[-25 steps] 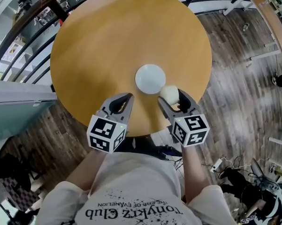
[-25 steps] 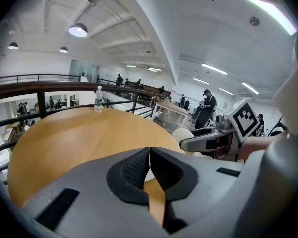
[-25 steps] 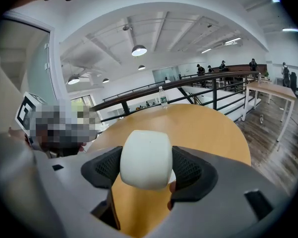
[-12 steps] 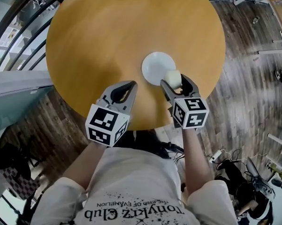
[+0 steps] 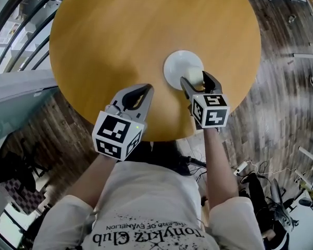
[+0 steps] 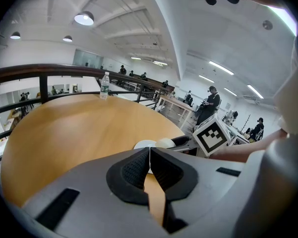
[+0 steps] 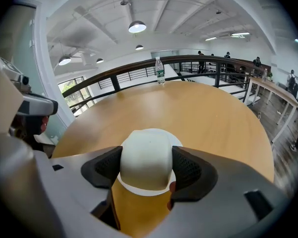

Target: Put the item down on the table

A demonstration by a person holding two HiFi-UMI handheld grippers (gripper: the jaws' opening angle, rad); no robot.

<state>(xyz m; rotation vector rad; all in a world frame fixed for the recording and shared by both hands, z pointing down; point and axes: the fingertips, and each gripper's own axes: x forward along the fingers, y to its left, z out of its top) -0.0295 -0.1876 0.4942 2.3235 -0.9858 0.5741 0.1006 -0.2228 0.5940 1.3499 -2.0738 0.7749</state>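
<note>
Right gripper [image 5: 196, 80] carried forward since 1 s ago; white ball [image 7: 146, 158] now held over white plate [image 5: 175, 65] on round wooden surface [image 5: 120, 35], contact with plate not discernible. Right fingers clamped on ball's 2 sides. Left gripper [image 5: 137, 91] held above surface's near edge, fingers pressed together. Water bottle [image 7: 159, 71] seen at far edge.

Table [image 5: 120, 40]: uniform orange-tan wood finish, faint grain.
Plate [image 5: 175, 62], on the table: plain white.
Item [image 7: 145, 157], over the table's near part: off-white, no pattern.
Left gripper [image 6: 149, 155] and right gripper [image 7: 145, 168], at the table's near edge: grey bodies, black textured pads [image 7: 191, 170].
Marker cubes [image 5: 116, 136]: white faces with black squares.
Bottle [image 7: 159, 71], at the table's far edge: clear, greenish label.
Floor [image 5: 281, 87], around the table: grey-brown planks.
</note>
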